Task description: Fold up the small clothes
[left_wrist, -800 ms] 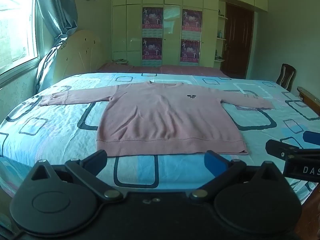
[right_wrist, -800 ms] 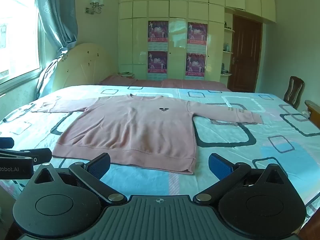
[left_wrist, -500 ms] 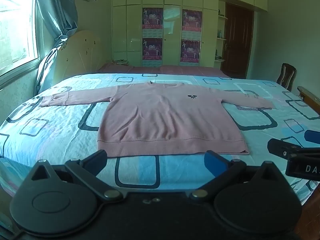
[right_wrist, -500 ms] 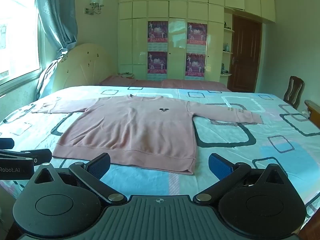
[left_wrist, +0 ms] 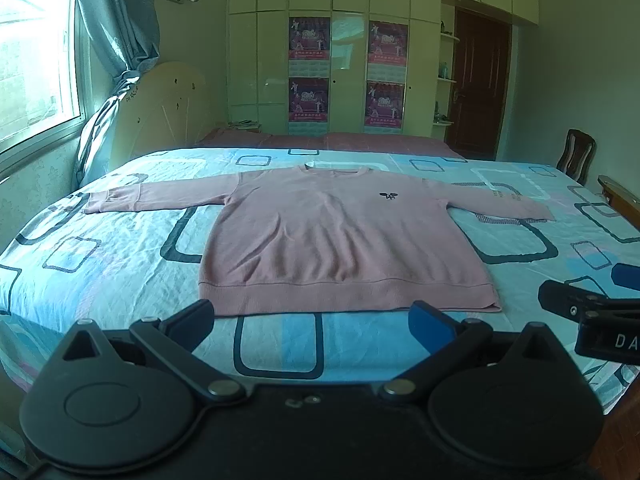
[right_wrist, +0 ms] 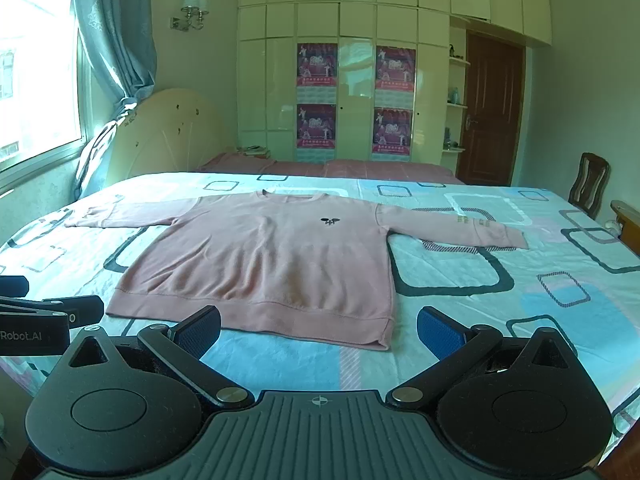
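A pink long-sleeved sweater [left_wrist: 344, 240] [right_wrist: 276, 260] lies flat and face up on the bed, both sleeves stretched out sideways, hem toward me. My left gripper [left_wrist: 314, 320] hovers open just short of the hem, nothing between its blue pads. My right gripper [right_wrist: 318, 330] is open too, near the hem's right corner, with nothing in it. Each gripper shows at the edge of the other's view: the right gripper [left_wrist: 592, 304] at the right edge, the left gripper [right_wrist: 48, 312] at the left edge.
The bed [left_wrist: 100, 264] has a light-blue sheet with dark rounded squares and fills the room's middle. A window and curtain [left_wrist: 120, 40] are on the left, a wardrobe with posters [right_wrist: 356, 100] at the back, a wooden chair [right_wrist: 588, 184] and a door on the right.
The left wrist view has sunk slightly, so the sweater sits a touch lower in frame. The right gripper holds still. Both stay open.
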A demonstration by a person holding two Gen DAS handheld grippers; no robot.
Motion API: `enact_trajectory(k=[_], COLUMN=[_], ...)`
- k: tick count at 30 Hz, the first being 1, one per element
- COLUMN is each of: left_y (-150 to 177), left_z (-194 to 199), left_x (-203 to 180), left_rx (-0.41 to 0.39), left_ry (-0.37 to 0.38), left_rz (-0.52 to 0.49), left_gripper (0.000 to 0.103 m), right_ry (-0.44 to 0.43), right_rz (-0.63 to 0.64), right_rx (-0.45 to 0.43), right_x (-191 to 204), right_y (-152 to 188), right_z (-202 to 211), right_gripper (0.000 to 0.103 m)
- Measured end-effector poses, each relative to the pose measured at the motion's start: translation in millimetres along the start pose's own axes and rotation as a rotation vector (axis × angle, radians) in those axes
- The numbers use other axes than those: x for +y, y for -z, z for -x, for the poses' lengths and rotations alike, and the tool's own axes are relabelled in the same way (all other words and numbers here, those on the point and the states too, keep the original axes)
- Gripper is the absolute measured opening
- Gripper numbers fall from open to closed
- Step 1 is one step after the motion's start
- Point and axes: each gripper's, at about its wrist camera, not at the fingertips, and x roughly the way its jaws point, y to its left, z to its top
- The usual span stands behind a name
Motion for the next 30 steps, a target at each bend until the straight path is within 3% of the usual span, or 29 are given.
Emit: enact_trajectory(k=[30], left_y=[-1.8], left_z=[-1.4], left_x=[-0.5], left_rx=[0.000], left_ry=[0.004], left_rz=[-0.008], left_gripper=[0.102], right_ry=[0.001], right_rz=[-0.001], right_rx=[0.002], right_x=[-0.2], right_y=[-0.7], right_z=[0.8], right_gripper=[0.103])
